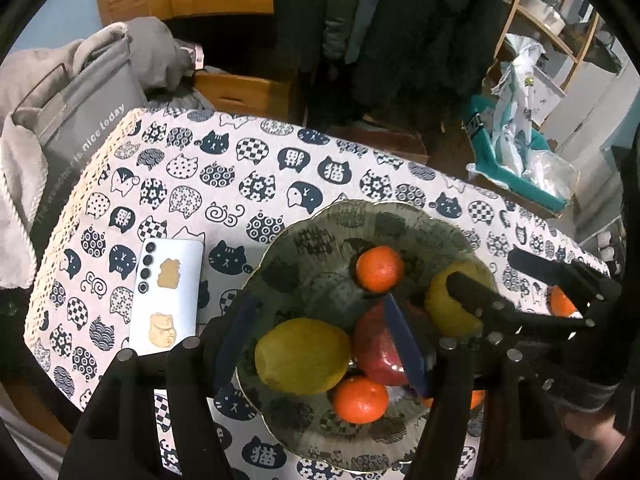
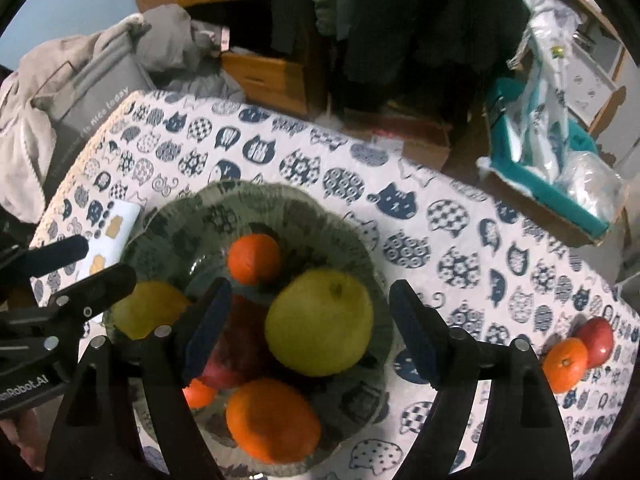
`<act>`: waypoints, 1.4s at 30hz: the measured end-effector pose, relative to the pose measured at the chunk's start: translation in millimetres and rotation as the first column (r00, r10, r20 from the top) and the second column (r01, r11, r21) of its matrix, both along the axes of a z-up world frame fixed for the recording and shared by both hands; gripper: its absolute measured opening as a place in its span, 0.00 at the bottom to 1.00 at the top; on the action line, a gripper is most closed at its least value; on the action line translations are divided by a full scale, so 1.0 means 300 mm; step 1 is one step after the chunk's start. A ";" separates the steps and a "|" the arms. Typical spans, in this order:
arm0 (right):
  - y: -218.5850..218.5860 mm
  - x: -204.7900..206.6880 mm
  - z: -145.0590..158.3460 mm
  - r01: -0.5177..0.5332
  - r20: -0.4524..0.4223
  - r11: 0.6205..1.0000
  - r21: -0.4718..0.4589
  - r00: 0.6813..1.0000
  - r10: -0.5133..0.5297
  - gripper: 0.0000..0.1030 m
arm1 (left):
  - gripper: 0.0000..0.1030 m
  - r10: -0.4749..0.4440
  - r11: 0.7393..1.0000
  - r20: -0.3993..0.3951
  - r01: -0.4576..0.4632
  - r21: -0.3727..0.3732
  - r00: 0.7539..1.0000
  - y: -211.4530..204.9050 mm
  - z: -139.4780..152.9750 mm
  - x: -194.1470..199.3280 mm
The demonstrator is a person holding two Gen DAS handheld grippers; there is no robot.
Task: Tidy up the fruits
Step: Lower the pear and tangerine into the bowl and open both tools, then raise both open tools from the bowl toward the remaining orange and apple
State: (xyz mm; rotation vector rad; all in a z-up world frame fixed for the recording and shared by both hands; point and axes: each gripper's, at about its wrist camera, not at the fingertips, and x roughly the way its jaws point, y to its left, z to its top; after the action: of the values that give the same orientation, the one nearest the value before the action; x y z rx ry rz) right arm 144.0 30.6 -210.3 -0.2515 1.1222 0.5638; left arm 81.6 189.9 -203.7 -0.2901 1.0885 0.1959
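A glass plate on the cat-print cloth holds a lemon, a red apple, two oranges and a yellow-green fruit. My left gripper hangs open above the plate, its pads either side of the lemon and apple without pressing them. My right gripper is open too, with gaps between its pads and the yellow-green fruit lying between them. A large orange sits at the plate's near side. One orange and another red apple lie on the cloth to the right.
A white phone lies left of the plate. Off the table's left edge stands a grey basket heaped with clothes. A teal box of plastic bags sits beyond the right edge. Dark coats and wooden drawers stand behind.
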 end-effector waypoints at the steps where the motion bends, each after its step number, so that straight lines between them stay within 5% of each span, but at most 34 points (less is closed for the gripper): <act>1: -0.005 -0.001 0.011 0.006 0.004 1.000 0.002 1.000 -0.006 0.79 | 0.67 -0.003 1.000 0.007 0.003 -0.001 1.000 -0.004 0.010 -0.004; 19: -0.262 -0.067 0.295 0.113 0.197 0.994 0.012 0.974 -0.113 0.81 | 0.77 -0.080 0.997 0.132 0.081 0.001 0.988 -0.142 0.206 -0.051; 42: -0.649 -0.194 0.449 0.203 0.334 0.979 0.028 0.921 -0.201 0.82 | 0.90 -0.210 0.974 0.272 0.178 0.139 0.939 -0.415 0.427 -0.144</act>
State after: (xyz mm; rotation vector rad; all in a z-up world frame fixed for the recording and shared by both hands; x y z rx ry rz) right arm 85.9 -164.0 -75.5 -0.2245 0.8061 0.3176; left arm 38.3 65.4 -75.6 -0.1030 0.8090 0.0357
